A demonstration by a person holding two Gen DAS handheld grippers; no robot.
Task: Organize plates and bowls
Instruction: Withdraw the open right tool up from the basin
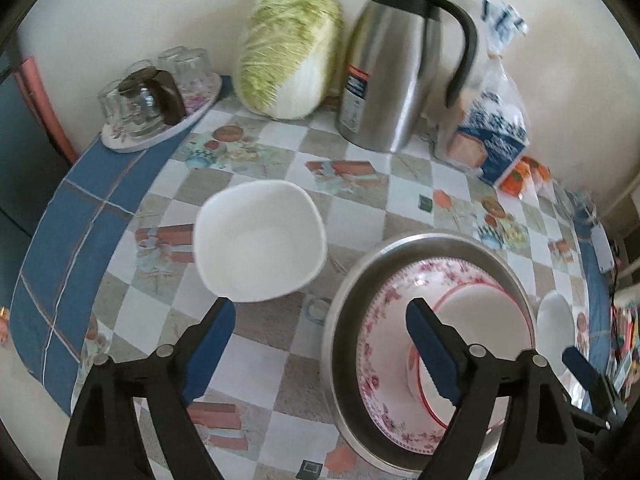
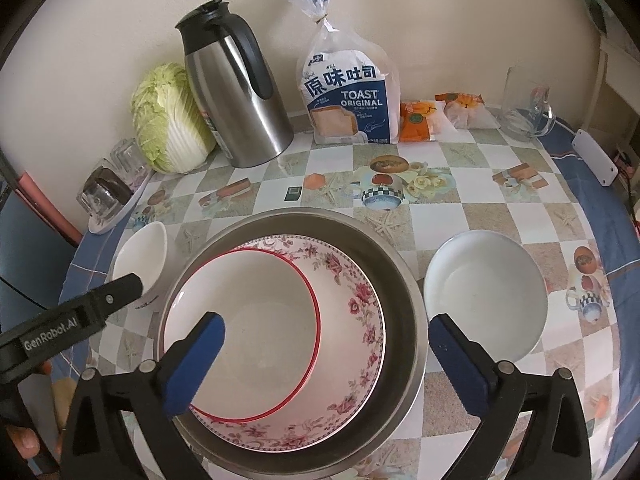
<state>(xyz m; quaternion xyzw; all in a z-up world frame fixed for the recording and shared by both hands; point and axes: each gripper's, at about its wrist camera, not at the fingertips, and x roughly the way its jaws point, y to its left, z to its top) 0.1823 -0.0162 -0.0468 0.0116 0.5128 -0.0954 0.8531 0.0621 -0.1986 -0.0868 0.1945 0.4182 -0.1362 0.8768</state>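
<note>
We see a red-rimmed bowl nested in a floral plate inside the steel basin. Left gripper and right gripper jaws stand wide, holding nothing. White bowls flank the basin on the bench.

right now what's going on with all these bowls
A person with a gripper in each hand is nesting dishes. The red-rimmed bowl sits in the floral plate inside the steel basin. Both the left gripper and right gripper are open and empty. A squarish white bowl and round white bowl wait on the table.
</note>
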